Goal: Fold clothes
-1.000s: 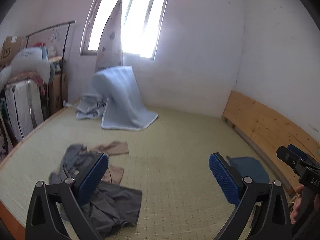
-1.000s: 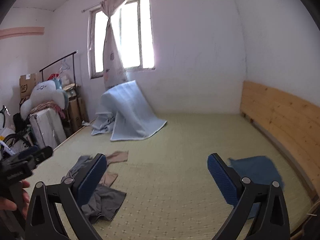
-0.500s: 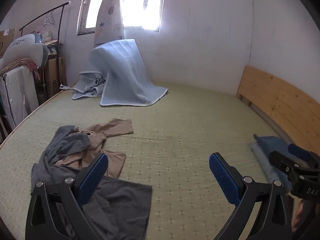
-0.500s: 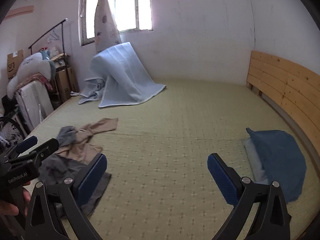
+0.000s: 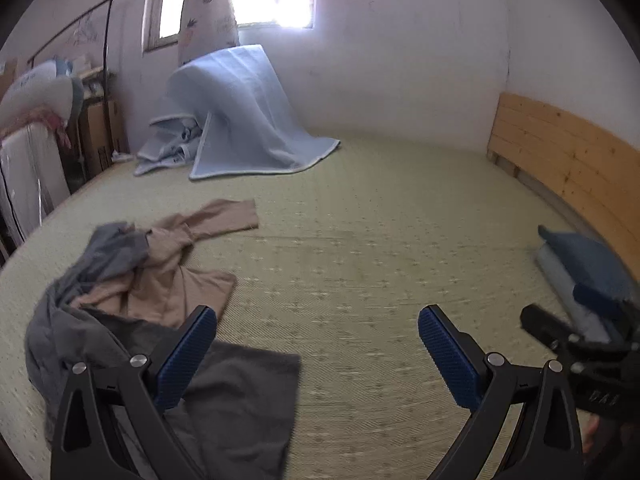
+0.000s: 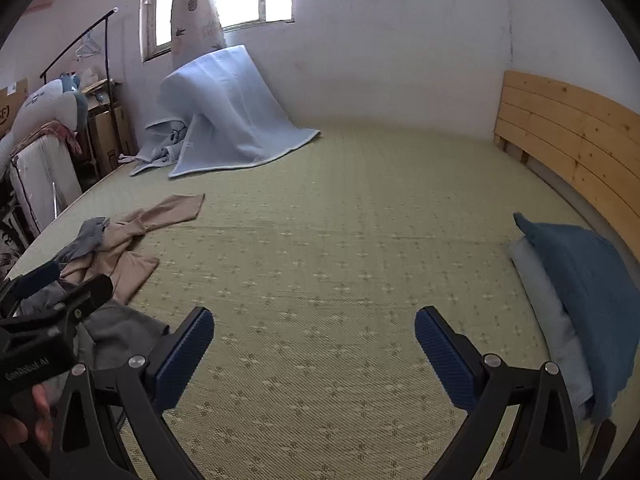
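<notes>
A crumpled heap of clothes lies on the green mat at the left: a tan garment (image 5: 176, 268) (image 6: 132, 240) tangled with a grey garment (image 5: 224, 396) (image 6: 116, 332). My left gripper (image 5: 318, 356) hovers open just over the near right edge of the grey garment, holding nothing. My right gripper (image 6: 314, 354) is open and empty over bare mat, to the right of the heap. Folded blue clothes (image 6: 580, 304) (image 5: 584, 272) are stacked at the right by the wooden board.
A light blue blanket (image 5: 244, 120) is draped at the back under the window. A wooden headboard (image 6: 572, 140) runs along the right wall. A clothes rack, boxes and a plush toy (image 6: 44, 104) crowd the left edge. A hand (image 6: 28, 420) holds the left gripper's handle.
Both grippers have dropped lower and moved forward toward the mat. The clothes heap and the blue stack look larger and closer. Both grippers stayed open.
</notes>
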The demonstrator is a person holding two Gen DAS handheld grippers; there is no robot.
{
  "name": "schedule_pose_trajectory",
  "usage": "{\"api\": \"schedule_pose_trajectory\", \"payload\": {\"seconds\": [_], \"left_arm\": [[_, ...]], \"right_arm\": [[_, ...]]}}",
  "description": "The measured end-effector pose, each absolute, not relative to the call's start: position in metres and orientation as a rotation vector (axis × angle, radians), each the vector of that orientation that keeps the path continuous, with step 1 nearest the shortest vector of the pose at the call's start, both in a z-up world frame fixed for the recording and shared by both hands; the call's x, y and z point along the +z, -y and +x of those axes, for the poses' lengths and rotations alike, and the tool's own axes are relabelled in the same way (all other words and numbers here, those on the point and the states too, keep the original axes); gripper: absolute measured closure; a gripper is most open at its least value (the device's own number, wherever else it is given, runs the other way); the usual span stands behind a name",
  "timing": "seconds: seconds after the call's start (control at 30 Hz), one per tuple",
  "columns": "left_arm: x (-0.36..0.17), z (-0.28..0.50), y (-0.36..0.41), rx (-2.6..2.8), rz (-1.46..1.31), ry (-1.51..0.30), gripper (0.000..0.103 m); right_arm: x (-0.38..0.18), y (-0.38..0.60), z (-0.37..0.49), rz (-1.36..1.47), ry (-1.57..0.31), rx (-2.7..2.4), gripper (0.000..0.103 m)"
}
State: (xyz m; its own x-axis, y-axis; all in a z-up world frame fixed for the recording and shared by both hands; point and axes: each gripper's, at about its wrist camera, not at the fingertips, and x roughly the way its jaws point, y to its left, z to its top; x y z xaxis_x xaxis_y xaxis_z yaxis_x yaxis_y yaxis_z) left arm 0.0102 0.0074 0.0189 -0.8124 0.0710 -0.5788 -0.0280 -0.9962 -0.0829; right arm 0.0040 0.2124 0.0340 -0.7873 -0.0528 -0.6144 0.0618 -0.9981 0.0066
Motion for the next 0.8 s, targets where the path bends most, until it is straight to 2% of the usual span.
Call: {"api": "schedule_pose_trajectory", "payload": {"seconds": [0.5, 0.8], "left_arm": [[0.0242, 0.0157, -0.0041, 2.953, -0.883, 0.137, 0.0], [0.0197, 0.0162, -0.0107, 2.956, -0.893, 0.054, 0.0]], "right_arm": [[0.0431, -0.2126, 0.0135, 0.952, -0.018, -2.937, 0.0], [0.0397, -0.2103, 0.0113, 0.965, -0.028, -2.939, 0.0]]}}
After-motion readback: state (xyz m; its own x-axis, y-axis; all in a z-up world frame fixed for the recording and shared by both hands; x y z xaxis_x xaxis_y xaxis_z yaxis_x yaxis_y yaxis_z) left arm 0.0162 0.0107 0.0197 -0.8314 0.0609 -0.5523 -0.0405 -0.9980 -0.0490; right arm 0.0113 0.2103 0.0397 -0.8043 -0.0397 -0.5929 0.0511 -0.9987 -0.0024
